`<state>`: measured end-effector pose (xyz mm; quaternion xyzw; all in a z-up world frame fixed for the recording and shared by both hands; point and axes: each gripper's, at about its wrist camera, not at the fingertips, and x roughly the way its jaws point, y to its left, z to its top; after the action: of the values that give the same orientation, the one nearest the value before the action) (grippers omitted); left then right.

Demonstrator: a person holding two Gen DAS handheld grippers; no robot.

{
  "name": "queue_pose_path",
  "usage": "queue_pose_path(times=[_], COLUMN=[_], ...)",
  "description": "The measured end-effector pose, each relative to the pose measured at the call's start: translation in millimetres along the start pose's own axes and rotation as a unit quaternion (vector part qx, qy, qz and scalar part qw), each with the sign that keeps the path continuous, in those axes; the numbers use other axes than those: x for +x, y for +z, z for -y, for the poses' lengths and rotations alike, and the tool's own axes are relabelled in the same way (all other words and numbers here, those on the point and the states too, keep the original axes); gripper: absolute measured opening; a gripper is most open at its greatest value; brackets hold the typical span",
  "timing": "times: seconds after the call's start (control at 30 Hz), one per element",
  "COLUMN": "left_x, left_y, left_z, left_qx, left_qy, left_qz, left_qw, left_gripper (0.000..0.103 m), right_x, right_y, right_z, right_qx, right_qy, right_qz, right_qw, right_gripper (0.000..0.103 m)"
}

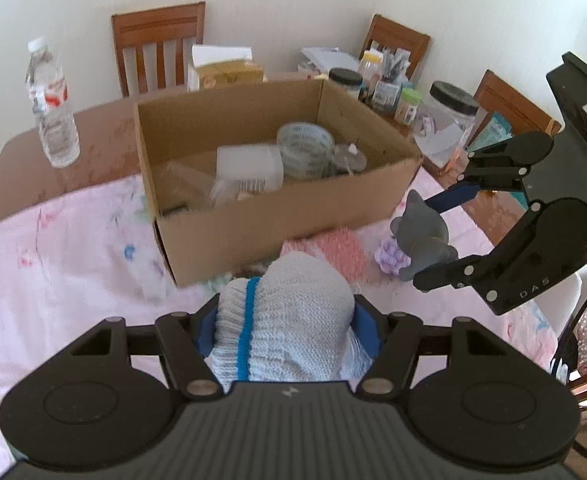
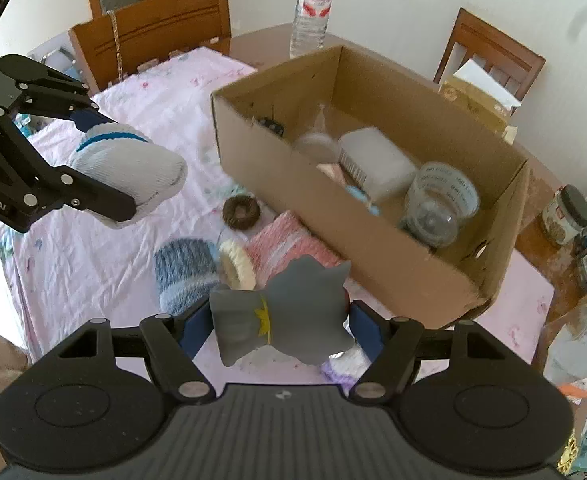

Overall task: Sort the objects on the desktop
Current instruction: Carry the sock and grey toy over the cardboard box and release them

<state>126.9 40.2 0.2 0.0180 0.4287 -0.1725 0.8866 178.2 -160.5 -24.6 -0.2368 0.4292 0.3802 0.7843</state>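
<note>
The left gripper (image 1: 289, 326) pinches a rolled white knitted sock (image 1: 289, 312) with a blue stripe between its blue pads, holding it clear above the pink floral tablecloth (image 1: 73, 248) just in front of the cardboard box (image 1: 253, 228). From the right wrist view the same sock (image 2: 133, 168) hangs in the air over the cloth, well off the left side wall of the box (image 2: 333, 216).

The right gripper (image 2: 279, 326) is clamped on a grey cat figurine (image 2: 285, 316) with a yellow collar, its pads pressing on either side of the toy. In the left wrist view this figurine (image 1: 423, 236) sits between the fingers of the right gripper (image 1: 433, 240), lifted off the cloth near the box's front right corner.

The open box stands on the cloth toward the far edge of the table and holds a roll of clear tape (image 2: 439, 200), a white packet with a barcode (image 2: 373, 160) and some blurred small items.

On the cloth, along the near wall of the box, lie a brown doughnut-shaped thing (image 2: 240, 211), a blue striped knitted piece (image 2: 185, 276), a cream round piece (image 2: 237, 264) and a pink knitted piece (image 2: 289, 244), the last three close together. A small purple crocheted thing (image 1: 391, 258) lies below the figurine.

A plastic water bottle (image 1: 51, 104) stands on the bare wooden table (image 1: 21, 160) beyond the cloth, at the far left corner. Jars with black lids (image 1: 451, 120) crowd the far right edge. Wooden chairs (image 1: 157, 44) stand along the wall.
</note>
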Motion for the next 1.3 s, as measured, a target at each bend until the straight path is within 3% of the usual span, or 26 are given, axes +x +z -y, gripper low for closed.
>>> queue_pose_path(times=[0.77, 1.3], left_x=[3.8, 31.0], left_y=[63.0, 120.3], left_z=[-8.2, -44.0], left_qx=[0.052, 0.039], left_qy=[0.021, 0.036], left_qz=[0.044, 0.049], left_qw=[0.9975, 0.9974], left_gripper=[0.066, 0.066], right_x=[-16.3, 1.2], right_y=[48.7, 93.6], right_z=[25.6, 51.2], right_qx=[0.037, 0.084], right_qy=[-0.035, -0.040], right_qz=[0.058, 0.061], right_qw=[0.997, 0.994], right_gripper=[0.077, 0.077])
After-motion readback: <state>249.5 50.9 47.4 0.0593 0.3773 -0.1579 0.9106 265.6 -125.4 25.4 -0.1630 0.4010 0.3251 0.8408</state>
